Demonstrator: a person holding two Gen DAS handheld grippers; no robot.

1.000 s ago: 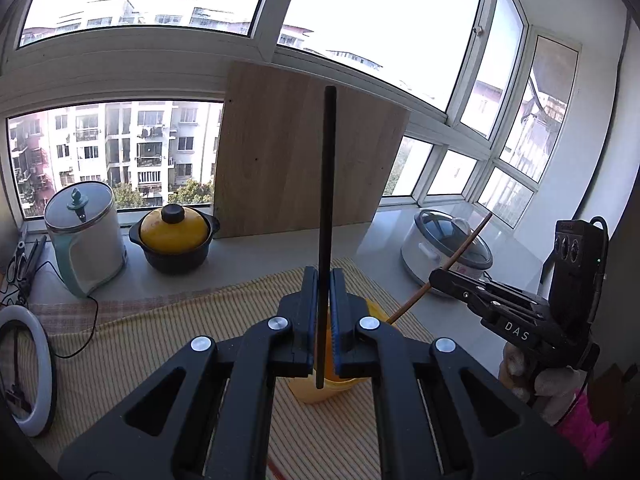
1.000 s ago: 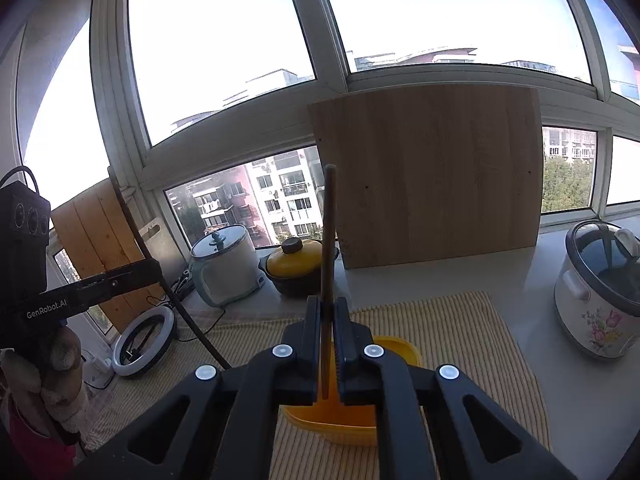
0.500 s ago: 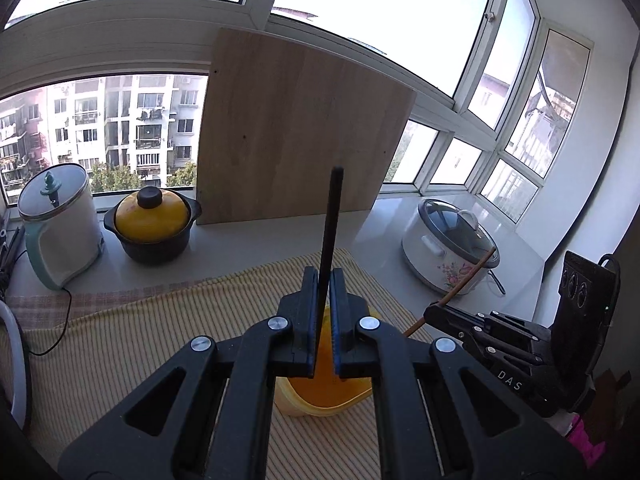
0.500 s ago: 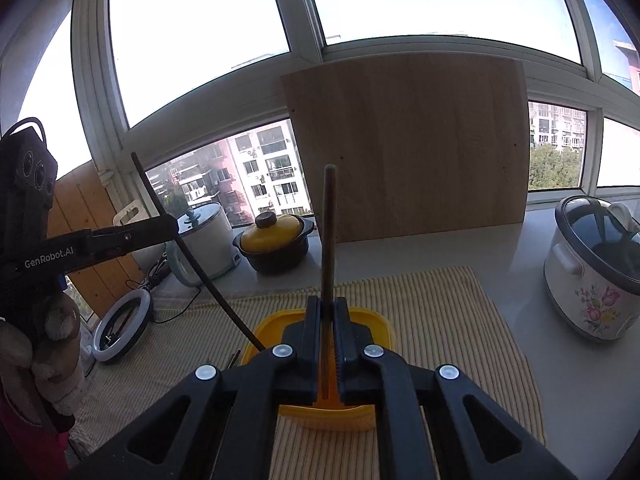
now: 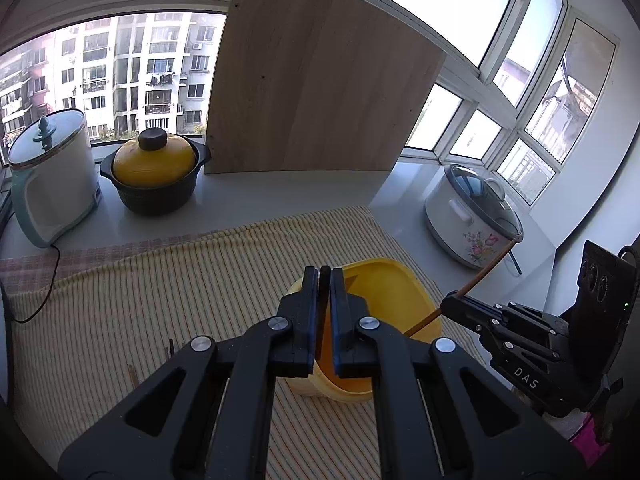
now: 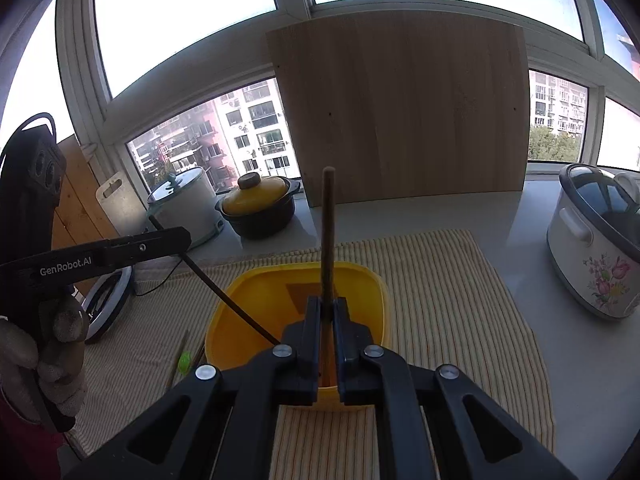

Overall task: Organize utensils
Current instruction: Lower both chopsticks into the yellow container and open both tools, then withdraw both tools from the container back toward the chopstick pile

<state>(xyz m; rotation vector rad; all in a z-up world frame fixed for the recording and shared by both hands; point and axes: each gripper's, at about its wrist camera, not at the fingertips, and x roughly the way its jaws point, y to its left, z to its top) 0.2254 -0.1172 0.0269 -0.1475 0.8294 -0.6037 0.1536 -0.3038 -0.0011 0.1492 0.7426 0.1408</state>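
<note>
Clutter along the sill at frame top: wooden board (image 6: 404, 108), yellow-lidded pot (image 6: 260, 204), white kettle (image 6: 184, 204), floral cooker (image 6: 596, 248). Centre frame, on striped cloth (image 6: 452, 292), yellow tub (image 6: 304, 312). Brown chopstick (image 6: 327, 240), slim and wooden, clamped upright in right gripper (image 6: 327, 312), lower end inside tub. Black chopstick (image 6: 224, 292), clamped in left gripper (image 5: 325, 280), slanting from left edge down into tub. Loose utensils on cloth, lower left.

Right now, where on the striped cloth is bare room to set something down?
Free: the striped cloth between the yellow container and the flowered cooker, and the strip behind the container. Crowded: left of it, where loose utensils lie and the left tongs reach in.
</note>
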